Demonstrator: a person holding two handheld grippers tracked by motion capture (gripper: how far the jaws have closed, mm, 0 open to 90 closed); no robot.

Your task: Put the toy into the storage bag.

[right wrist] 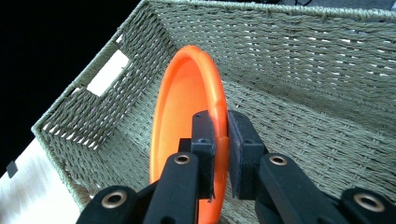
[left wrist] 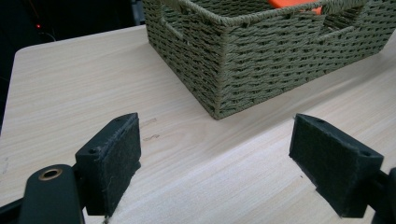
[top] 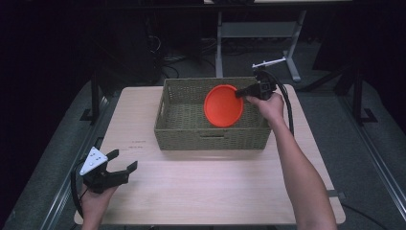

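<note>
Probably a lab: dark room, metal stand (top: 258, 33), floor cables (top: 165, 64).

L gripper (top: 120, 160) fingers apart — R gripper (top: 241, 94) clamped.

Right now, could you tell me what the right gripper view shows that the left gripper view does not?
Right gripper view alone: the right gripper shut on the rim of the orange plate, held on edge inside the basket, with the woven inner walls visible.

Left gripper view alone: the left gripper with jaws wide apart and nothing between them, above the bare wooden table, facing the basket's outer corner.

Both: the woven basket and some of the orange plate.
</note>
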